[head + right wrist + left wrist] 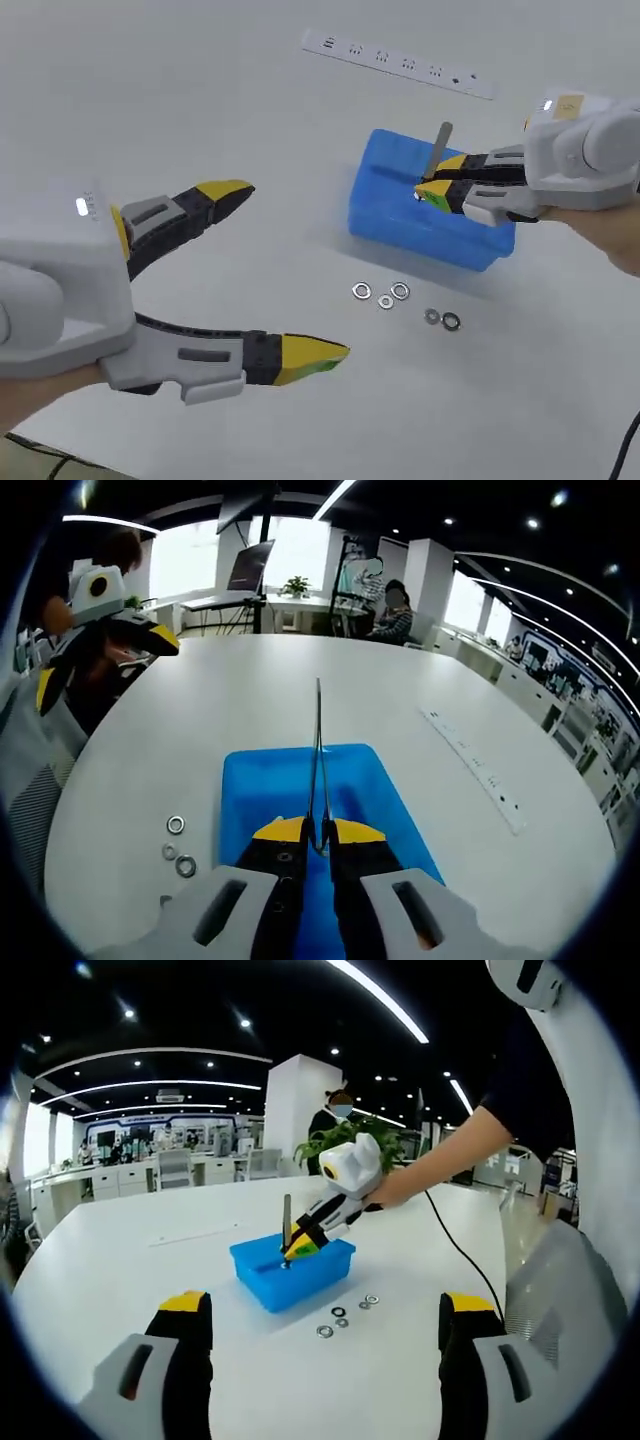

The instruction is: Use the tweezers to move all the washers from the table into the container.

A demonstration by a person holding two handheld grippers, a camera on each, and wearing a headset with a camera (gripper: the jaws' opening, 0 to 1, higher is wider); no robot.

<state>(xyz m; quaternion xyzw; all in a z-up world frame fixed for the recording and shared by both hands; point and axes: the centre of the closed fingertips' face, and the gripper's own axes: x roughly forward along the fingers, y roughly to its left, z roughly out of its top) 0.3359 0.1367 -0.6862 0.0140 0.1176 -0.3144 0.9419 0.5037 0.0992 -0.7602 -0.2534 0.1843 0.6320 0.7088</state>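
A blue container [400, 215] stands on the white table. Several washers [386, 297] lie loose on the table just in front of it. My right gripper [432, 190] hovers over the container, shut on grey tweezers [441, 150] that stick out past its jaws. In the right gripper view the tweezers [318, 740] run forward above the container [270, 790], with washers [177, 825] to the left. My left gripper [275, 272] is open and holds nothing, well left of the washers. From the left gripper view, the container [300, 1278], washers [340, 1317] and right gripper [305, 1240] lie ahead.
A white power strip [400, 62] lies on the table beyond the container. A black cable [452, 1242] trails across the table from the right arm. A person sits at a desk in the background, among office desks and a plant.
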